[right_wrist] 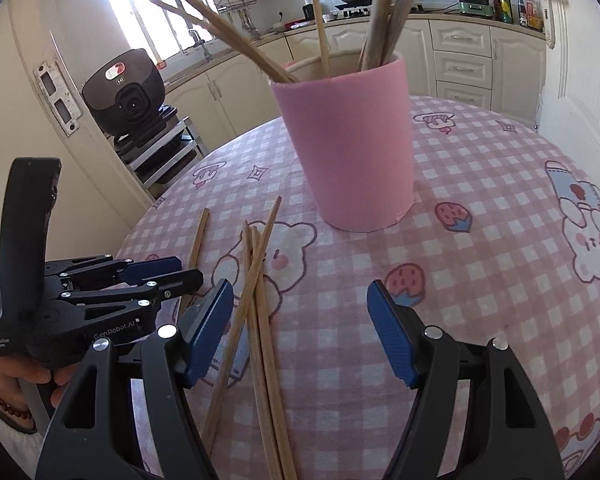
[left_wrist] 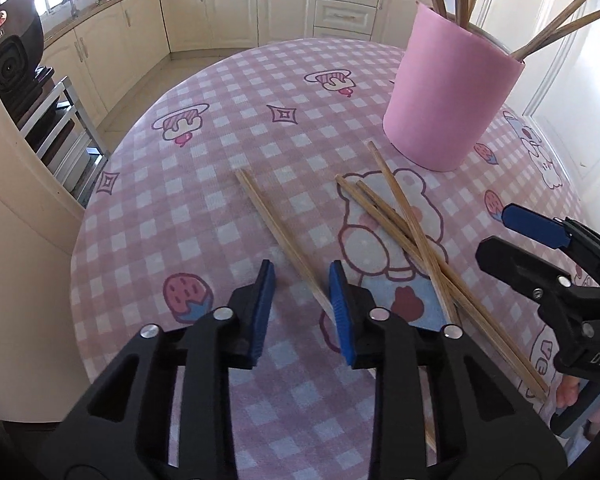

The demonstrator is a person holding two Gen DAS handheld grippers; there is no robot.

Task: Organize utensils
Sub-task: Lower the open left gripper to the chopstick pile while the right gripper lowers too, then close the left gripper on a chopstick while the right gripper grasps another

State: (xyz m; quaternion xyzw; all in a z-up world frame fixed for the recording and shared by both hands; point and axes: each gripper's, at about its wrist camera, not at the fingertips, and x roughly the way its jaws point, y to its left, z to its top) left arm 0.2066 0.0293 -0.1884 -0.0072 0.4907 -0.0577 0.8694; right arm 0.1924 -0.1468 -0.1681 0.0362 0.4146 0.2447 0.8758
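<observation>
Four loose chopsticks: one single stick (left_wrist: pixel 278 236) is laid apart on the left; three crossed sticks (left_wrist: pixel 404 228) are piled just beside it, on the bear print.
Sticks in cup: about seven are seen standing in the pink cup (right_wrist: pixel 346 140), fanned outward; the exact count cannot be told.
Cup: one, upright on the checked cloth (left_wrist: pixel 228 128), beyond the loose sticks.
Left gripper (left_wrist: pixel 302 300): jaws are narrowed around the near end of the single stick; the stick is touched by the right pad only, not yet pinched.
Right gripper (right_wrist: pixel 300 332): jaws are held wide, nothing is gripped; the three-stick pile is seen just inside the left pad.
Hands: one is glimpsed, with a bead bracelet (right_wrist: pixel 4 396).
</observation>
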